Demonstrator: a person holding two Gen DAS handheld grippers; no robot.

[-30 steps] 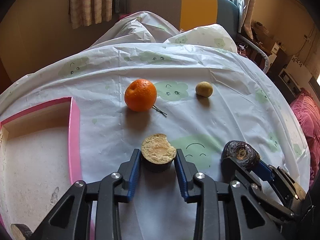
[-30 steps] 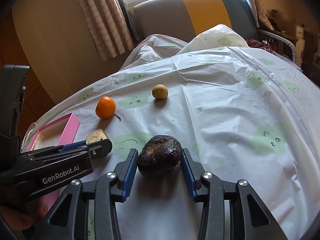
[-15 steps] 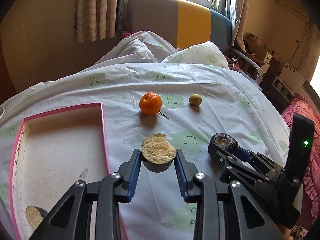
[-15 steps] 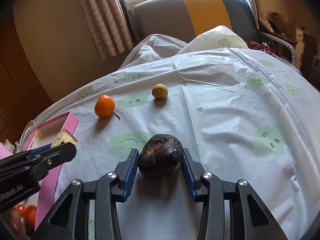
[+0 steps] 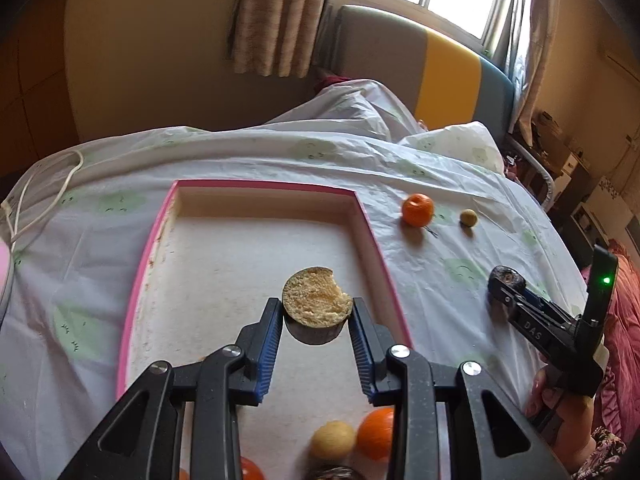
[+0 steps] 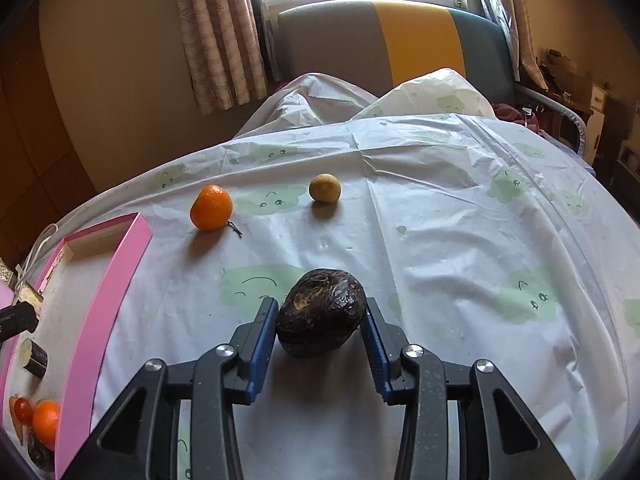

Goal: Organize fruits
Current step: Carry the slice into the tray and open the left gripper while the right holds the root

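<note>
Only leftward: box (image 5: 256,248) interior (fruit inside)

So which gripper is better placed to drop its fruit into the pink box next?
Left. The left gripper holds the cut fruit half above the pink box; the right gripper, gripping the dark fruit, is over the tablecloth.

The right gripper (image 6: 320,326) pinched a dark, wrinkled fruit (image 6: 321,312) between its blue pads, low over the cloud-printed tablecloth (image 6: 460,240). Farther back, toward the cloth's far edge, an orange (image 6: 211,207) sat left of a small yellow-brown fruit (image 6: 324,188) — the two well apart. By the cloth's left edge lay a pink-walled tray (image 6: 100,320); in it a cut piece with a dark rind (image 6: 33,356) rested near the left wall, and small orange and red fruits (image 6: 38,420) clustered at its near corner. The tip of the left gripper (image 6: 16,318) reached over the tray from the left — its grip could not be made out.
</note>
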